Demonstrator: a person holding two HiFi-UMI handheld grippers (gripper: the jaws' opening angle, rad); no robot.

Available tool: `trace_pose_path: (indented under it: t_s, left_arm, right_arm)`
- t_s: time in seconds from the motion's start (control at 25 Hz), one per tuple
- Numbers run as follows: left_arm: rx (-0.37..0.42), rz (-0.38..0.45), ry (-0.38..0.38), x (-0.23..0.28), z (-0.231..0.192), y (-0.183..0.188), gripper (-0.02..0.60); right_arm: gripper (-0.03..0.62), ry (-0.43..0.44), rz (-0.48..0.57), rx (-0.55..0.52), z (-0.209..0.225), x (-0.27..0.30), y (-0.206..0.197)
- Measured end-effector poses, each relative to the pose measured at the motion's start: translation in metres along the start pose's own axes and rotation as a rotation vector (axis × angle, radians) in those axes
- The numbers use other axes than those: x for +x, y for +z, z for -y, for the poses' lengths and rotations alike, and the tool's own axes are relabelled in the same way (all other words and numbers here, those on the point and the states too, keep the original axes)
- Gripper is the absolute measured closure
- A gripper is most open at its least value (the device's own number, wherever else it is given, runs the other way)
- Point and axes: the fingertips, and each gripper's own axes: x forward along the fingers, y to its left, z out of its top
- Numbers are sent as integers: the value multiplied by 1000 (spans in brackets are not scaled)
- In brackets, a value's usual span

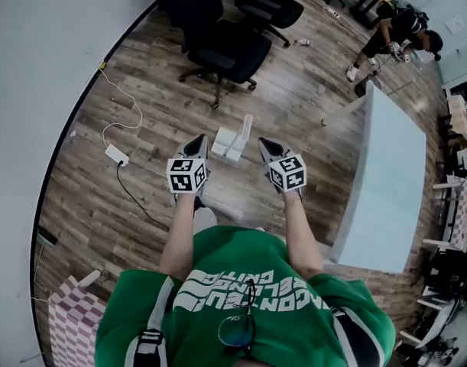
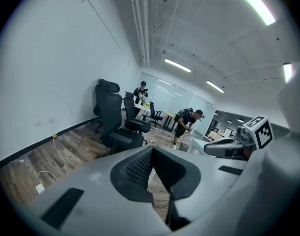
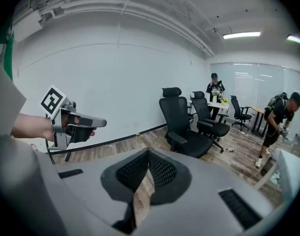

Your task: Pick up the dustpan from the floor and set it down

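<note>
A white dustpan [image 1: 230, 142] with an upright handle stands on the wooden floor in the head view, just ahead of both grippers and between them. My left gripper [image 1: 198, 141] is held to its left, above the floor, jaws shut and empty. To the dustpan's right, my right gripper [image 1: 264, 143] is also shut with nothing in it. In the left gripper view the jaw tips [image 2: 152, 148] meet, and the right gripper [image 2: 229, 147] shows at the side. The right gripper view shows closed tips [image 3: 149, 152] and the left gripper [image 3: 75, 122]. Neither gripper view shows the dustpan.
Black office chairs [image 1: 227, 50] stand on the floor beyond the dustpan. A long white table [image 1: 386, 182] runs along the right. A power strip with a cable [image 1: 117, 156] lies near the left wall. A person [image 1: 395, 30] bends over at the far right. A checkered mat [image 1: 71, 321] lies near left.
</note>
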Motion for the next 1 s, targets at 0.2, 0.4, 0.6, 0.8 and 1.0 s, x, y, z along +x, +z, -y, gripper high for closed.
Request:
trace_pose_path:
  t_s: [0.2, 0.4, 0.6, 0.8, 1.0]
  left_arm:
    - [37, -3, -32, -3, -36, 18, 577]
    - [97, -23, -43, -8, -63, 27, 578]
    - [130, -27, -48, -15, -78, 33, 578]
    - [157, -43, -67, -1, -85, 41, 578]
    - [221, -65, -116, 21, -78, 43, 578]
  right_arm:
    - [586, -54, -12, 15, 6, 22, 15]
    - [586, -116, -6, 57, 16, 31, 18]
    - [586, -174, -3, 84, 27, 28, 16]
    - [586, -211, 3, 114, 39, 34, 19]
    - [586, -242, 12, 166, 51, 42, 2]
